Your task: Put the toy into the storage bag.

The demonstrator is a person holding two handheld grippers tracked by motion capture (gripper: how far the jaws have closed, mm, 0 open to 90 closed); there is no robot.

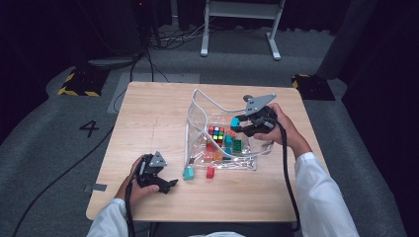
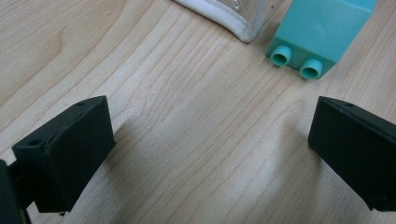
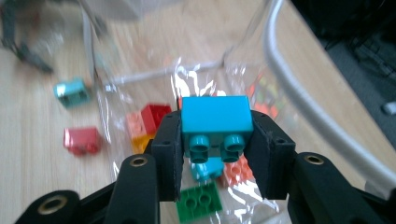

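Turquoise brick (image 3: 215,116) clamped in right tongs (image 3: 215,154), underside hidden

Pale wood bench (image 2: 187,140), fine straight grain, smooth and matt. Clear plastic bag (image 1: 197,116), glossy and crinkled, glare all over, edged with a white woven-looking trim. Turquoise brick (image 3: 215,122) in smooth plastic with a soft sheen, clamped in the right claw (image 3: 215,154) of matt black plastic with brass-coloured eyelets. Mint brick (image 2: 322,32), same smooth plastic. Left claw (image 2: 210,154): matt black, slightly grainy faces.
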